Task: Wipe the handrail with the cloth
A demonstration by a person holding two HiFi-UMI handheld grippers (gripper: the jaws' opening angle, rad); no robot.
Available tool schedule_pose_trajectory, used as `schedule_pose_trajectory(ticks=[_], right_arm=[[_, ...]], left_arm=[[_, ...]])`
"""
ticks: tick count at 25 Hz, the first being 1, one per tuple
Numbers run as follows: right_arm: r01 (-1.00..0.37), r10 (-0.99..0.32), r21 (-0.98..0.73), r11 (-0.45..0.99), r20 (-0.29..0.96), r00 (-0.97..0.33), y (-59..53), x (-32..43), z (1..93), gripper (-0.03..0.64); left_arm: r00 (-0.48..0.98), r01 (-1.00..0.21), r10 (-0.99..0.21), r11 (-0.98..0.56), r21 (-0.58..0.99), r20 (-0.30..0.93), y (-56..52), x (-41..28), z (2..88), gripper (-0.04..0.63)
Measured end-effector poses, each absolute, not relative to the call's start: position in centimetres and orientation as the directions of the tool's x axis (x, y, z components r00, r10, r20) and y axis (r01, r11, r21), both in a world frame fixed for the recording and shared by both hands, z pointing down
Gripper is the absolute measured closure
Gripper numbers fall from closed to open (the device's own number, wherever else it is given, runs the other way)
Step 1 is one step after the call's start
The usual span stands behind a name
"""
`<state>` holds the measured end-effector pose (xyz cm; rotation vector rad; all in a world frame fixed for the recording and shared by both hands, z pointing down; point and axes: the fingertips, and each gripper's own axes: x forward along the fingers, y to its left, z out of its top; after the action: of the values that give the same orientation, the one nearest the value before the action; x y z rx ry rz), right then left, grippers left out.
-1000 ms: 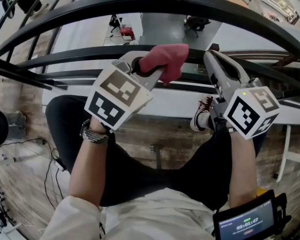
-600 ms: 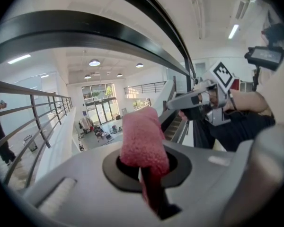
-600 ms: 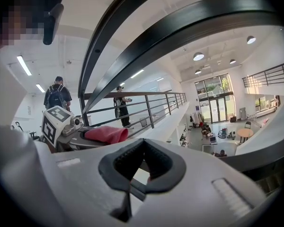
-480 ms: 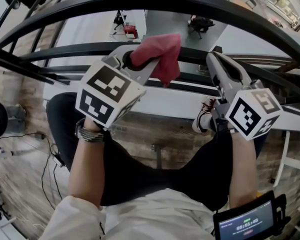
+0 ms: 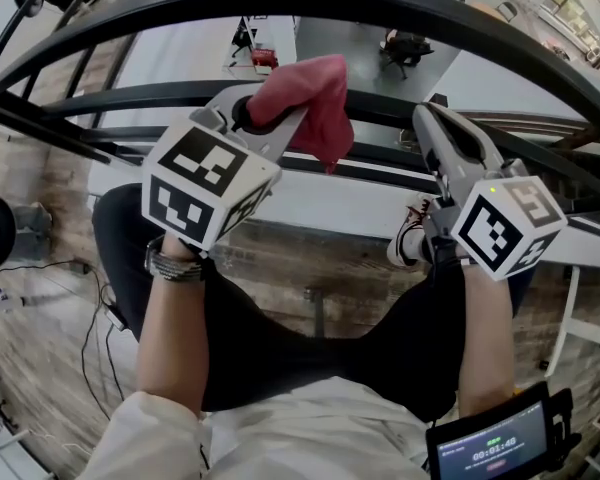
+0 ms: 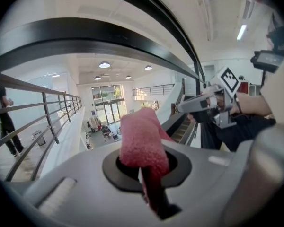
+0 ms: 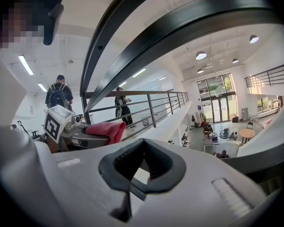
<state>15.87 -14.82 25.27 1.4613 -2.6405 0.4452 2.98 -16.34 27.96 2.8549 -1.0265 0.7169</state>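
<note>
A red-pink cloth (image 5: 315,103) hangs from my left gripper (image 5: 270,118), which is shut on it just below the thick black handrail (image 5: 380,3). The cloth sits under the rail and I cannot tell whether it touches. In the left gripper view the cloth (image 6: 142,141) bulges out between the shut jaws, with the handrail (image 6: 85,37) arching overhead. My right gripper (image 5: 432,120) is to the right at about the same height, shut and holding nothing. In the right gripper view its black pads (image 7: 168,171) meet, and the cloth (image 7: 106,129) shows to the left.
Thinner black rails (image 5: 130,98) run below the top one. Beyond them is a drop to a lower floor with tables and chairs (image 7: 213,138). People stand by a far balcony railing (image 7: 59,96). My legs and a shoe (image 5: 405,243) are below, and a screen (image 5: 490,448) on the right forearm.
My left gripper has risen and shifted a little left with the cloth, closer to the top handrail. The right gripper has stayed put.
</note>
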Motion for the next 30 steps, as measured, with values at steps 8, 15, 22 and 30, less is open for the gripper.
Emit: schedule_pose_trajectory(ticks=[8,15,22,30], right_arm=[[-0.835,-0.808,-0.208,0.51,0.217,-0.548,-14.8,15.4,25.2,0.615],[-0.831,-0.804,-0.207,0.516,0.219,-0.553,-14.9,14.9,25.2,0.615],[-0.833,-0.804,-0.201,0.516,0.222,-0.552,-14.7,14.9,25.3,0.615],[-0.833,-0.804,-0.201,0.516,0.221,-0.552,-14.8,15.0,25.2,0.615]], left_arm=[[0.589,-0.731,-0.709,-0.672,-0.119,0.387,-18.5,-0.6,27.2,0.566],[0.539,-0.761,-0.748,-0.629,-0.156,0.388,-19.3,-1.4,27.3,0.565],[0.525,-0.754,-0.755,-0.627,-0.196,0.394,-19.3,-0.5,27.4,0.566],[0.546,-0.741,-0.742,-0.644,-0.189,0.389,-19.1,1.2,27.4,0.566]])
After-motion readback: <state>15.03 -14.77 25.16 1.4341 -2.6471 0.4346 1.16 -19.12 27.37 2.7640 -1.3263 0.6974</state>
